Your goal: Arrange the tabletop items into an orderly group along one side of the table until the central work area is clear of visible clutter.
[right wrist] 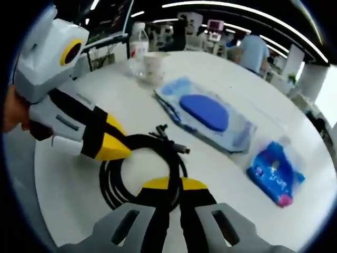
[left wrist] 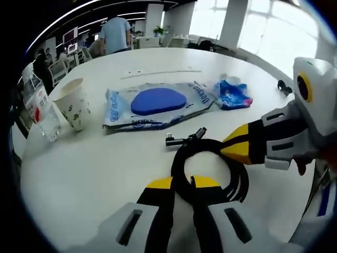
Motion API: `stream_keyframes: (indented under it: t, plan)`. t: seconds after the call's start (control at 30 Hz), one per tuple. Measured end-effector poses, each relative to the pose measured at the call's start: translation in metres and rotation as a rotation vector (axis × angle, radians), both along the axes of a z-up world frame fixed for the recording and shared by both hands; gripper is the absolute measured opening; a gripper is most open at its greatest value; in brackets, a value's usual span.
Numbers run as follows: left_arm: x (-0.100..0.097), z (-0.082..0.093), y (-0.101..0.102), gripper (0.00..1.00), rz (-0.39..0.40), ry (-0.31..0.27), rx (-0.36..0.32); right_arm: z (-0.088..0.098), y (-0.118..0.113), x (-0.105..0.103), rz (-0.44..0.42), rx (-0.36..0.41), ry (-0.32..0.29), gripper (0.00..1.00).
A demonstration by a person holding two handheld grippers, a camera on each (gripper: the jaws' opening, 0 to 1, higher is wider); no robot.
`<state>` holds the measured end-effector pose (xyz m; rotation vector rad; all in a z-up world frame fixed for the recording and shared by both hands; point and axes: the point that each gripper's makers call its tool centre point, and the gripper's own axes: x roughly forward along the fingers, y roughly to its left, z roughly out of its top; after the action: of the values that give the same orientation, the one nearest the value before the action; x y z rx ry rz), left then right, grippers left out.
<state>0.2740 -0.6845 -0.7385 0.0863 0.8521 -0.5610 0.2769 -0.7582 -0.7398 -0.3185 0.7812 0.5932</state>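
Observation:
A coiled black cable lies on the white round table. My left gripper is shut on the near side of the coil, which runs between its yellow tips. My right gripper reaches in from the right with its yellow tip on the coil's far right side. In the right gripper view my right gripper is shut on the cable, and my left gripper meets the coil from the left. The cable's plug ends stick out toward the wipes pack.
Beyond the cable lie a blue wet-wipes pack and a small blue packet. At the left edge stand a paper cup and a plastic bottle. A small black item lies far right. People stand behind the table.

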Motion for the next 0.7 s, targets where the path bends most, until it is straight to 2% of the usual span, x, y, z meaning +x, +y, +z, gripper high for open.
stream_keyframes:
  t: [0.17,0.27,0.43,0.5,0.57,0.7]
  plan:
    - [0.000,0.000,0.000,0.10,-0.001,-0.010,-0.002,-0.001,0.000,0.000,-0.033,0.020,-0.003,0.02]
    - [0.001,0.000,0.001,0.10,0.005,0.004,-0.013,-0.001,0.000,-0.001,-0.087,0.074,0.041,0.03]
    - [0.000,0.000,0.001,0.11,-0.004,0.021,-0.018,0.001,0.000,-0.005,-0.066,0.057,0.035,0.05]
    - [0.003,0.001,0.004,0.20,-0.001,0.000,0.004,0.007,-0.001,-0.002,-0.094,0.085,0.004,0.08]
    - [0.003,0.003,0.005,0.25,0.005,-0.007,0.000,0.008,-0.003,-0.002,-0.105,0.084,0.006,0.13]
    - [0.005,0.008,0.009,0.28,0.014,-0.010,-0.017,0.016,-0.003,-0.004,-0.094,0.100,-0.024,0.22]
